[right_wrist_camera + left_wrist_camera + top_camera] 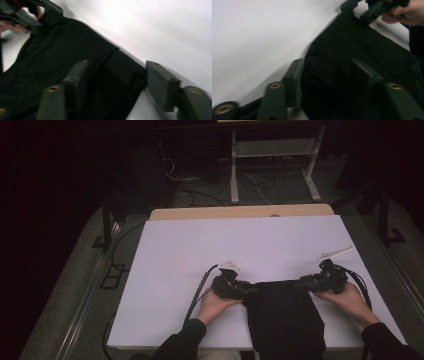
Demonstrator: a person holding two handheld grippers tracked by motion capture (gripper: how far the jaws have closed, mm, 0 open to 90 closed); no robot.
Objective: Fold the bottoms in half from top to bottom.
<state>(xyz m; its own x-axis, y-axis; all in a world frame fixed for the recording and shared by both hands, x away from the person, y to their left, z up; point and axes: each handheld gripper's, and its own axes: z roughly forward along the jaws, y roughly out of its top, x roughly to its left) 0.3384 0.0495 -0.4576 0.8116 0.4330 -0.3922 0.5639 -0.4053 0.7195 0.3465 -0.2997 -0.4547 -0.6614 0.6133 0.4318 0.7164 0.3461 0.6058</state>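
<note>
We hold a hand-held gripper in each hand at the near edge of a white counter (250, 240), one at either upper corner of a black garment (282, 312) that lies flat and hangs over the edge toward us. The left hand-held gripper (246, 289) lies low on the counter and points inward at the garment's left corner; in the left gripper view its jaws stand partly apart, one on the bare white surface just beside the cloth's edge, the other over the dark fabric (362, 62), and the corner lies between them. We cannot tell whether the pads press on the cloth. The right hand-held gripper (302, 281) mirrors it at the right corner. In the right gripper view the folded, doubled corner of the garment (75, 55) sits between the jaws, with a clear gap of white counter showing between the cloth and the outer jaw. Beyond the counter, cables (200, 190) trail across the dark floor beneath a white metal frame (272, 150).
</note>
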